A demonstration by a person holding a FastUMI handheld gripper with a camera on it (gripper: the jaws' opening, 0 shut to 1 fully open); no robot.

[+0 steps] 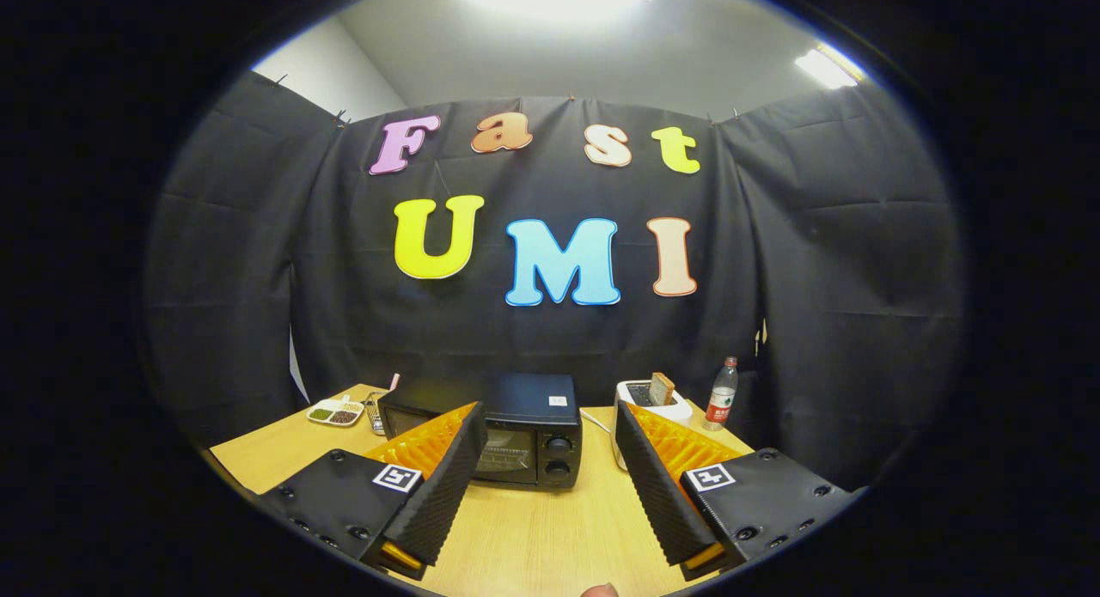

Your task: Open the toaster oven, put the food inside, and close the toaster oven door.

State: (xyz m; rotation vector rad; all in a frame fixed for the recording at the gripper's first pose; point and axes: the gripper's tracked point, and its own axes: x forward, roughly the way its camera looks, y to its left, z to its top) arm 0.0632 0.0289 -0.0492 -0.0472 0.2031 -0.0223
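Claw [550,425] gapes empty; toaster oven [494,425] (door closed) sits just beyond.

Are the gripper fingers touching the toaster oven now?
Apart. The gripper view shows the open gripper held short of the toaster oven, bare table between its fingers.

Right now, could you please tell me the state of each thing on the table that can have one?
Toaster oven: door shut, just beyond the fingers.
Pop-up toaster: a slice of bread standing up out of its slot.
Bottle: upright, cap on.
Divided dish: filled, flat on the table.
Tool: open, holding nothing.
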